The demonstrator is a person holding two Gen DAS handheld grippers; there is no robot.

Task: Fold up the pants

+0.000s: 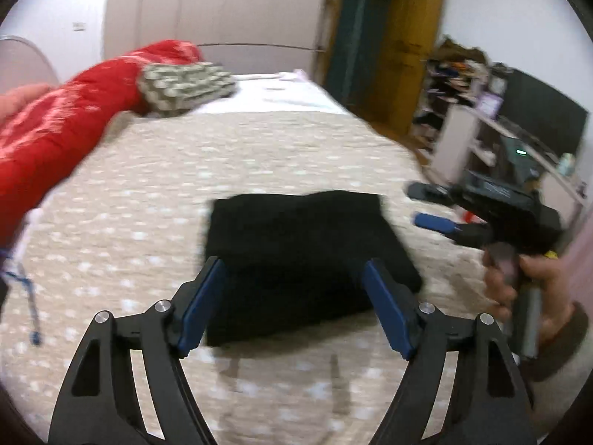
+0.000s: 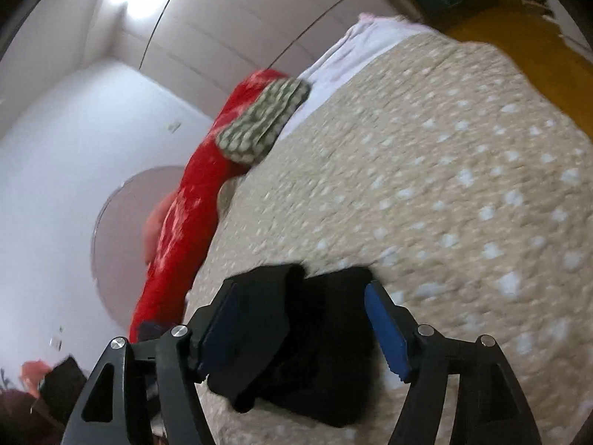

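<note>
Left wrist view: pants (image 1: 296, 256) lie on the bedspread (image 1: 185, 170) as a compact black rectangle, several layers thick, so folding looks finished or nearly so. Left gripper (image 1: 292, 307) hangs above the near edge, jaws spread wide, holding nothing. Right gripper (image 1: 433, 207) sits off to the side, fingers apart, also empty. Fabric is matte, soft, with blunt corners; the bedspread is beige, quilted, white-flecked. Red blanket (image 1: 55, 126) and a knit cushion (image 1: 185, 87) sit at the head.

Right wrist view: right gripper (image 2: 300, 330) gapes over the pants (image 2: 333, 352), no contact visible. Stack looks slightly uneven; maybe a final tidy is left.
</note>
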